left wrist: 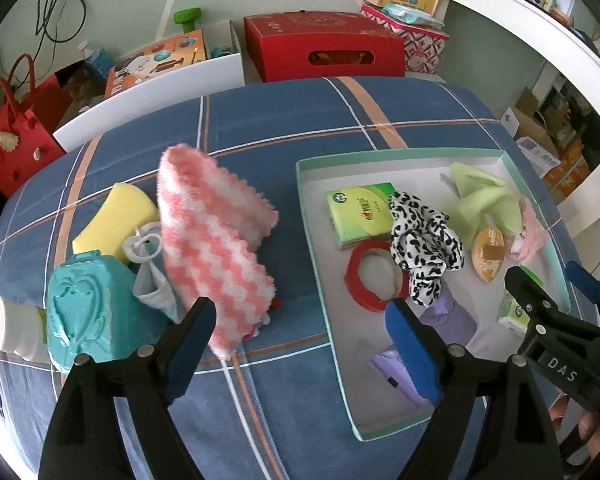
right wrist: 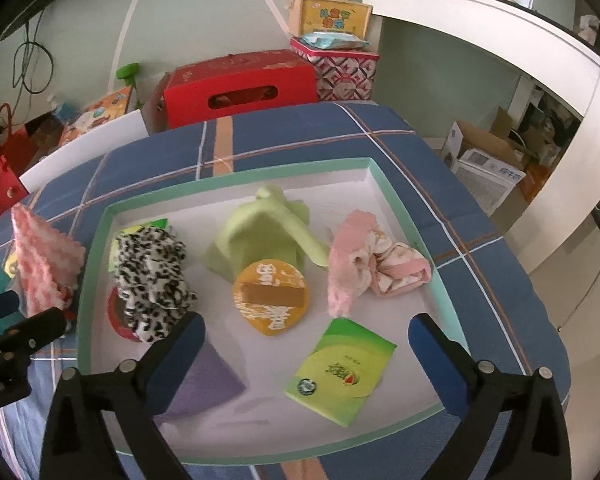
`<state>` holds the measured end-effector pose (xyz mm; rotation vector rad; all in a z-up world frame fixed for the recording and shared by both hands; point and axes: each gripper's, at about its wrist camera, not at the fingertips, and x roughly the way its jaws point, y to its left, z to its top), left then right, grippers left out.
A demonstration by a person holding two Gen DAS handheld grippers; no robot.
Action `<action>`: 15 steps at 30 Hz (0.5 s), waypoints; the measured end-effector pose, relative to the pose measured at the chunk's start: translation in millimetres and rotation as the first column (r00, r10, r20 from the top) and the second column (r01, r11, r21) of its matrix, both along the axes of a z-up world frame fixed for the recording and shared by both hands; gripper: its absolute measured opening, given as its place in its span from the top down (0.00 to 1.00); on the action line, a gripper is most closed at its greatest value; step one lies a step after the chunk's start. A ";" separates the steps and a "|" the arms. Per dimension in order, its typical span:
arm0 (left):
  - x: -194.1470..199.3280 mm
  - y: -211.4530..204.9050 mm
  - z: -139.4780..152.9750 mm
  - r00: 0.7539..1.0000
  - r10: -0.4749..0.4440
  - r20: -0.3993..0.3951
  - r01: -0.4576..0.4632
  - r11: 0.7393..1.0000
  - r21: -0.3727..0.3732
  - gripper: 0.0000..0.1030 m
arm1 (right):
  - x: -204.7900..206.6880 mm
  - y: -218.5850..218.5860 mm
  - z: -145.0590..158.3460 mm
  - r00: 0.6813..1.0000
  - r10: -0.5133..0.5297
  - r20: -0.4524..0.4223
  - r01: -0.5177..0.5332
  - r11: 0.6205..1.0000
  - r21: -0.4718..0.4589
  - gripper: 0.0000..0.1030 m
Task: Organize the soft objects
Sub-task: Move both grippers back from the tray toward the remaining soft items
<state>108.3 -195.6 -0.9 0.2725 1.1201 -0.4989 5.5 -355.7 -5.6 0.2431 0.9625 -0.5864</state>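
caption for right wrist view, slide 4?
Open right gripper above white tray holding leopard-print cloth, green cloth, pink cloth.

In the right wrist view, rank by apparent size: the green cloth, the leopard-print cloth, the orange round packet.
1-2. green cloth and leopard-print cloth: about alike, no ranking.
3. orange round packet: smallest, though nearer the camera.

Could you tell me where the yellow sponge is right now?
In the left wrist view, the yellow sponge lies on the blue bedcover, outside the tray, behind the teal toy.
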 end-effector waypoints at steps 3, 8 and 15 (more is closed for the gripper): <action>3.3 8.3 7.3 1.000 0.017 0.013 -0.016 1.000 -0.014 0.15 | 1.3 6.7 8.2 0.999 0.017 0.041 -0.016 1.000 -0.008 0.00; 9.7 26.6 22.7 0.998 0.040 0.051 -0.039 0.999 -0.035 0.15 | 7.3 20.8 19.4 0.990 0.083 0.114 -0.077 0.995 -0.056 0.00; 26.4 60.1 36.0 0.992 0.112 0.058 -0.107 0.991 -0.077 0.15 | 24.7 38.0 28.5 0.985 0.137 0.103 -0.136 0.990 -0.023 0.00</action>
